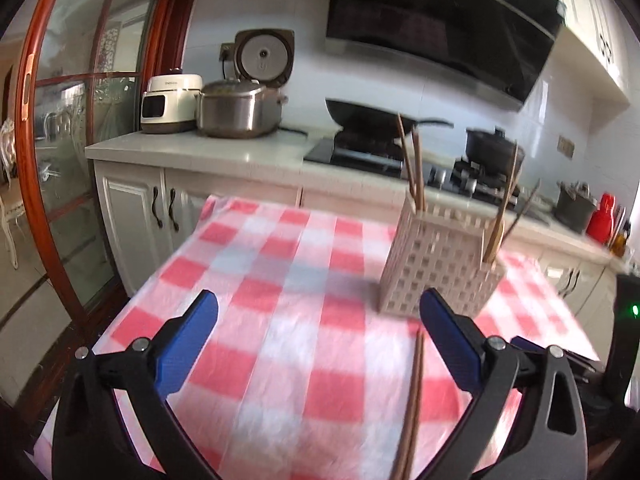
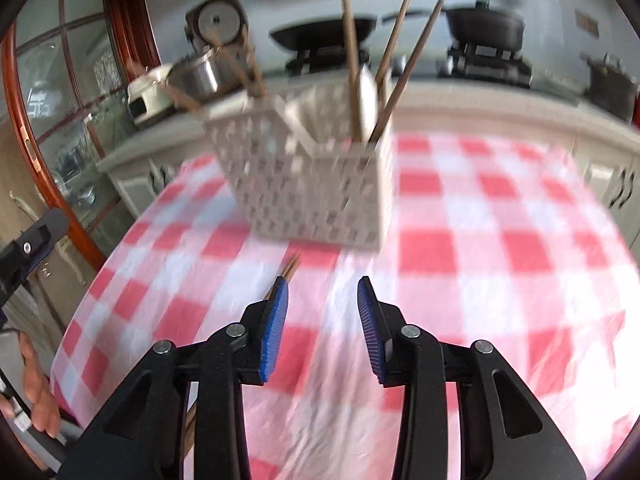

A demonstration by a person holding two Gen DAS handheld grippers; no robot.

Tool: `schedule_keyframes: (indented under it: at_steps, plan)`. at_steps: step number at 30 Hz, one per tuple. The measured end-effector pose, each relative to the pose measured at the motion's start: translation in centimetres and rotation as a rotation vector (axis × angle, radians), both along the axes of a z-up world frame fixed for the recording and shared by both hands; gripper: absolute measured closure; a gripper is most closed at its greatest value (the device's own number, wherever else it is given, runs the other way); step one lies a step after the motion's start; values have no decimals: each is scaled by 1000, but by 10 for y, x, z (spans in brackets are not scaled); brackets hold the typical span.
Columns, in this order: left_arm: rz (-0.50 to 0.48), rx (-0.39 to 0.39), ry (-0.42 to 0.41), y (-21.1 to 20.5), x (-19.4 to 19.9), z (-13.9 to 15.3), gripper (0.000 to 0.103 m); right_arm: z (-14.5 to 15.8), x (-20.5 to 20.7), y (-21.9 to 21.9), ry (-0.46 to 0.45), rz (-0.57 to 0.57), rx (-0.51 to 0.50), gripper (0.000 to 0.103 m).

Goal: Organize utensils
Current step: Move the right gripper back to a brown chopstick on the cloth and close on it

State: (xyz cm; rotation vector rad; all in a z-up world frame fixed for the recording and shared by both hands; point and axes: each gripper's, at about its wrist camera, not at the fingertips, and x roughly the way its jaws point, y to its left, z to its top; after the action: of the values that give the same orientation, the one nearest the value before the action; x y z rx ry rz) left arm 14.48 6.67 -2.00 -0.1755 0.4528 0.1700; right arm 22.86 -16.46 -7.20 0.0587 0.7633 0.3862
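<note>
A white lattice utensil holder (image 1: 436, 264) (image 2: 312, 192) stands on the red-and-white checked tablecloth (image 1: 280, 320). Several brown chopsticks (image 1: 414, 164) (image 2: 350, 40) and a pale spoon (image 2: 366, 96) stick up from it. A pair of chopsticks (image 1: 412, 400) lies flat on the cloth in front of the holder, just inside my left gripper's right finger; its tips (image 2: 291, 269) show behind the right gripper's left finger. My left gripper (image 1: 319, 296) is wide open above the cloth. My right gripper (image 2: 322, 280) stands partly open with nothing between its pads.
Behind the table runs a kitchen counter (image 1: 192, 152) with rice cookers (image 1: 236, 108), a wok (image 1: 368, 116) and a pot (image 1: 494, 144) on the stove. A glass door with a red wooden frame (image 1: 60, 160) is at the left. A person's hand (image 2: 36, 392) shows at the left edge.
</note>
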Motion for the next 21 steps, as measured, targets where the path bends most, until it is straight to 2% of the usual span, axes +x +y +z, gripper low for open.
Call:
schedule_keyframes:
  at_steps: [4, 8, 14, 21]
  plan:
    - [-17, 99, 33, -9, -5, -12, 5, -17, 1, 16, 45, 2, 1, 74]
    - [-18, 153, 35, -13, -7, -20, 5, -31, 6, 30, 99, -18, -2, 76]
    - [-13, 166, 27, -5, -8, -24, 5, -40, 13, 45, 131, -50, -9, 79]
    - [6, 132, 32, 14, -9, -31, 5, -43, 15, 57, 141, -68, -41, 79]
